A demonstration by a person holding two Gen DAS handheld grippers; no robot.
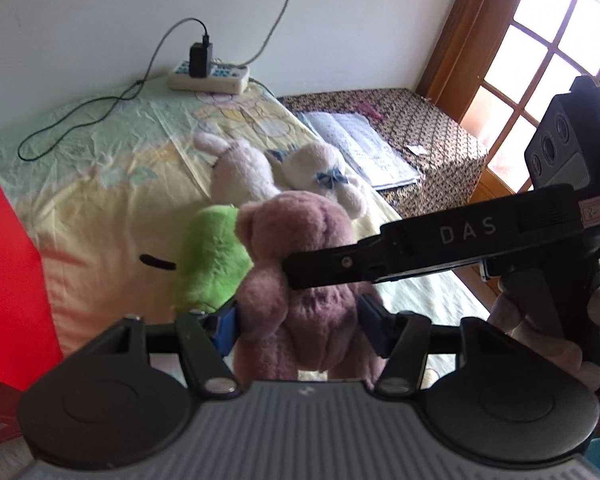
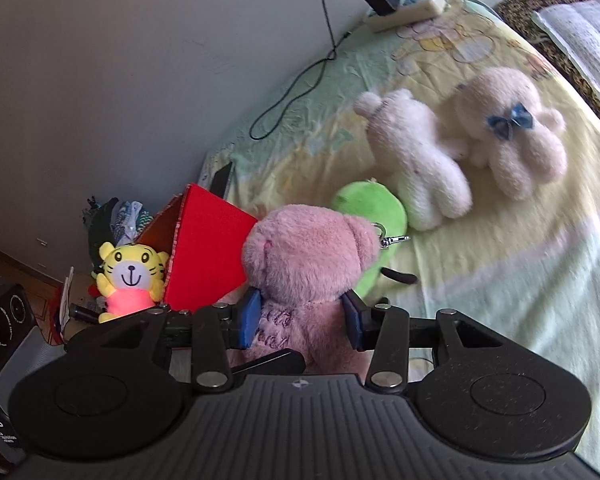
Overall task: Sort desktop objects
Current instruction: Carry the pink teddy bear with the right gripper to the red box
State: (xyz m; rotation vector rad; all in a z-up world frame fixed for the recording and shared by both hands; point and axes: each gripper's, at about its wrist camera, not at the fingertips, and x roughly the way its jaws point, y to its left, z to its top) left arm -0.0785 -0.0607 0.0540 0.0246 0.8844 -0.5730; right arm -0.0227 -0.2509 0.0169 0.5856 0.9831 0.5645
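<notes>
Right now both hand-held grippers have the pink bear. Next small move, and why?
Probably carry the pink bear toward the red box. Both the left hand-held gripper and right hand-held gripper pinch its body. The box stands open close by, with a yellow tiger toy beside it.

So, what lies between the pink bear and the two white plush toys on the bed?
A green plush toy lies there, touching the pink bear and the nearer white plush toy. The right wrist view shows it best.
</notes>
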